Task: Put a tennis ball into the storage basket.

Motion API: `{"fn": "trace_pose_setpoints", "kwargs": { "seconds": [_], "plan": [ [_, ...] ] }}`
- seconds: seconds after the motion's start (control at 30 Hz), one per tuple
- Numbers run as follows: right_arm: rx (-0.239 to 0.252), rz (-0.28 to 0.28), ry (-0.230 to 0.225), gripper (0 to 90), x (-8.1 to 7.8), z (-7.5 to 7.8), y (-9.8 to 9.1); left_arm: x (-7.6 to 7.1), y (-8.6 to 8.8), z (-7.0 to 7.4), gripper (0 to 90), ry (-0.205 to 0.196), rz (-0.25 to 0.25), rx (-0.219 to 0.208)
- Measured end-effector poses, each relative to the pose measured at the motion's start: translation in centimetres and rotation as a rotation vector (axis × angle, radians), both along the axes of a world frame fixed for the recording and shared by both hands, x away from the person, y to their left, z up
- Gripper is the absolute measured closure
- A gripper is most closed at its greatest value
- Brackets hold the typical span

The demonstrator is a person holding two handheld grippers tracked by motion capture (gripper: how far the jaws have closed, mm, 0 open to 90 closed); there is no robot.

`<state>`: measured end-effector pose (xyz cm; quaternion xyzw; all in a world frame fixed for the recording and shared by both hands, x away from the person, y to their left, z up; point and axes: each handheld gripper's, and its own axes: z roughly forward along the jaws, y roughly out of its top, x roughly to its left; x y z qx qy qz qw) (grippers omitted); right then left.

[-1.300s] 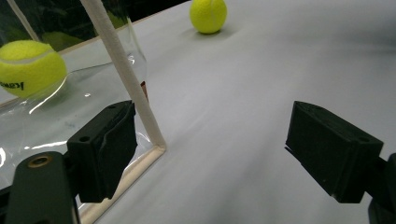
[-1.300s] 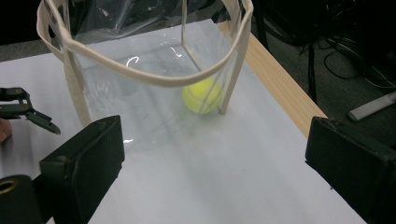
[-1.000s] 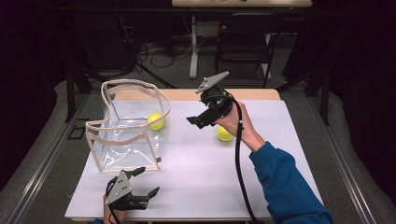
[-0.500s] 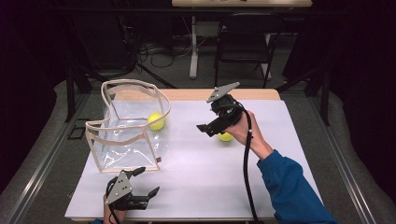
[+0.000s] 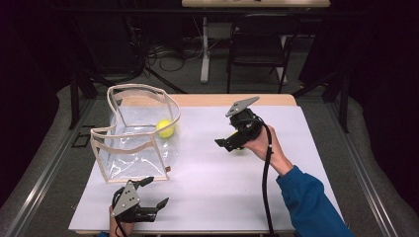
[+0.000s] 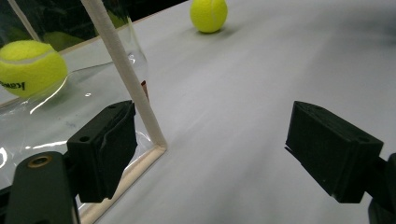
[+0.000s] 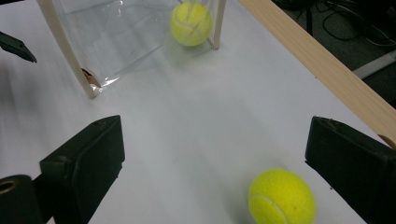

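A clear plastic bag (image 5: 133,140) with cream trim stands open at the left of the white table (image 5: 207,192). One yellow tennis ball (image 5: 165,129) lies inside it. A second tennis ball (image 7: 281,196) lies loose on the table right of the middle. My right gripper (image 5: 228,142) hovers open over this ball, which sits low between the jaws in the right gripper view, nearer the right one. My left gripper (image 5: 157,191) rests open near the front edge, its left jaw beside the bag's corner trim (image 6: 140,102). Both the bagged ball (image 6: 30,67) and the loose ball (image 6: 208,15) lie ahead of it.
The table's far edge is a bare wooden strip (image 5: 207,100). Beyond it stand a black chair (image 5: 259,44) and a table leg among cables on the floor. A black cable (image 5: 265,177) trails from the right gripper along the blue sleeve (image 5: 309,202).
My right gripper has moved right and toward the near side, coming down over the loose ball. The left gripper and the bag have stayed in place.
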<state>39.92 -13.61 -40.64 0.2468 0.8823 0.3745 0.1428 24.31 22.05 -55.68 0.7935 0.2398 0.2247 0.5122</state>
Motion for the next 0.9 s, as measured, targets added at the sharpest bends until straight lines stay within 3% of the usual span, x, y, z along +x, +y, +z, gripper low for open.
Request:
{"fn": "trace_pose_setpoints", "kwargs": {
  "seconds": [0.53,0.9],
  "plan": [
    [0.025,-0.055,0.038,3.9,-0.6,-2.6,-3.4,-0.1,-0.1,0.0,15.9,-0.003,0.005,-0.002],
    [0.055,-0.083,0.092,3.6,-1.1,-5.9,-5.1,-0.1,0.1,-0.1,15.9,0.003,0.006,0.002]
  ]
}}
